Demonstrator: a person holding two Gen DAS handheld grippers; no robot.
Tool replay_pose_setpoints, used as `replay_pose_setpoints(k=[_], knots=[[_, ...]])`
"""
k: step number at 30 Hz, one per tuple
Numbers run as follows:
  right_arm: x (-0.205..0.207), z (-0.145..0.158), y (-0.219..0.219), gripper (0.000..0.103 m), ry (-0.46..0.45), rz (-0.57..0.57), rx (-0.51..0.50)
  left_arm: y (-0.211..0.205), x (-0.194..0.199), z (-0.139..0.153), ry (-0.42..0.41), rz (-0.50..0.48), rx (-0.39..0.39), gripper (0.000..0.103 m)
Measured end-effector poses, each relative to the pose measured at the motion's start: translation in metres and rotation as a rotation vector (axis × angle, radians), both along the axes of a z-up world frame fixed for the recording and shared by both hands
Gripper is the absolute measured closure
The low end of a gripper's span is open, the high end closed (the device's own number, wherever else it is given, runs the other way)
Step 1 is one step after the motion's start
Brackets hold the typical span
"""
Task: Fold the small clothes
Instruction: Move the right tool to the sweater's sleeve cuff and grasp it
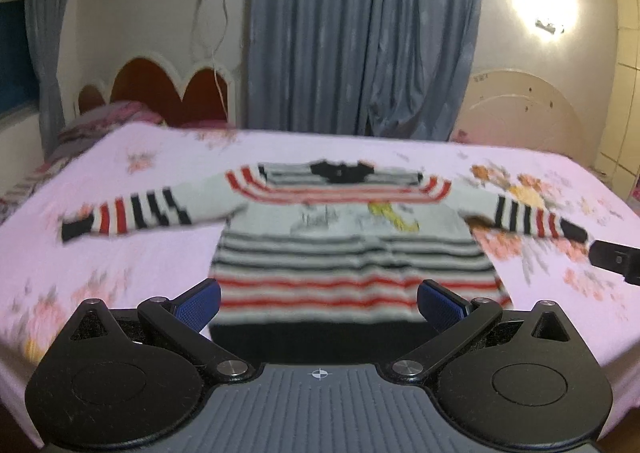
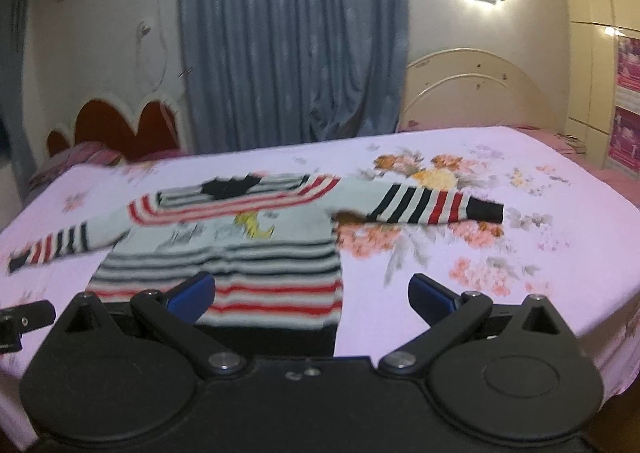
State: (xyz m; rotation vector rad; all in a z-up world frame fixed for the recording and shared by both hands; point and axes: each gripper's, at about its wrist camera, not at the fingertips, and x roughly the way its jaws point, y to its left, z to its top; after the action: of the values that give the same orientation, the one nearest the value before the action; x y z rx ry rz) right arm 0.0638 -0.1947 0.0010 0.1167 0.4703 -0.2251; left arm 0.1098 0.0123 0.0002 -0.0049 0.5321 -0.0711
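A small striped sweater (image 1: 344, 241) lies flat on the pink floral bedsheet (image 1: 120, 253), sleeves spread left and right, black hem nearest me. Its body is grey with red and black stripes and a black collar. My left gripper (image 1: 319, 305) hovers open above the hem, blue pads wide apart and holding nothing. In the right wrist view the sweater (image 2: 224, 249) lies left of centre. My right gripper (image 2: 312, 295) is open over the sweater's lower right corner, its left pad (image 2: 192, 295) above the hem. The right gripper's tip (image 1: 614, 261) shows at the left wrist view's right edge.
The bed fills the foreground; its near edge (image 2: 520, 337) drops off just in front of the grippers. Behind stand a red scalloped headboard (image 1: 168, 89), pillows (image 1: 104, 121), blue curtains (image 1: 360, 33), a cream headboard (image 1: 520, 113) and a lit wall lamp (image 1: 550, 25).
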Motion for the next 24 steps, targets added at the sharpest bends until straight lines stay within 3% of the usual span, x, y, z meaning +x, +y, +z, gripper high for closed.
replay_pose_setpoints(k=[5,12,18,24], knots=[[0.032,0.003,-0.011,0.002,-0.032,-0.066,0.0,-0.004,0.044,0.003,-0.021,-0.035,-0.008,0.0],[0.073,-0.009,-0.044,0.009,-0.015,-0.127,-0.001,-0.027,0.102,-0.012,0.033,-0.08,-0.059,0.0],[0.131,-0.034,-0.108,0.023,0.022,-0.179,0.03,-0.074,0.165,-0.029,0.042,-0.051,-0.054,0.0],[0.192,-0.07,-0.191,0.037,0.081,-0.245,0.108,-0.14,0.228,-0.042,0.089,-0.045,0.008,0.0]])
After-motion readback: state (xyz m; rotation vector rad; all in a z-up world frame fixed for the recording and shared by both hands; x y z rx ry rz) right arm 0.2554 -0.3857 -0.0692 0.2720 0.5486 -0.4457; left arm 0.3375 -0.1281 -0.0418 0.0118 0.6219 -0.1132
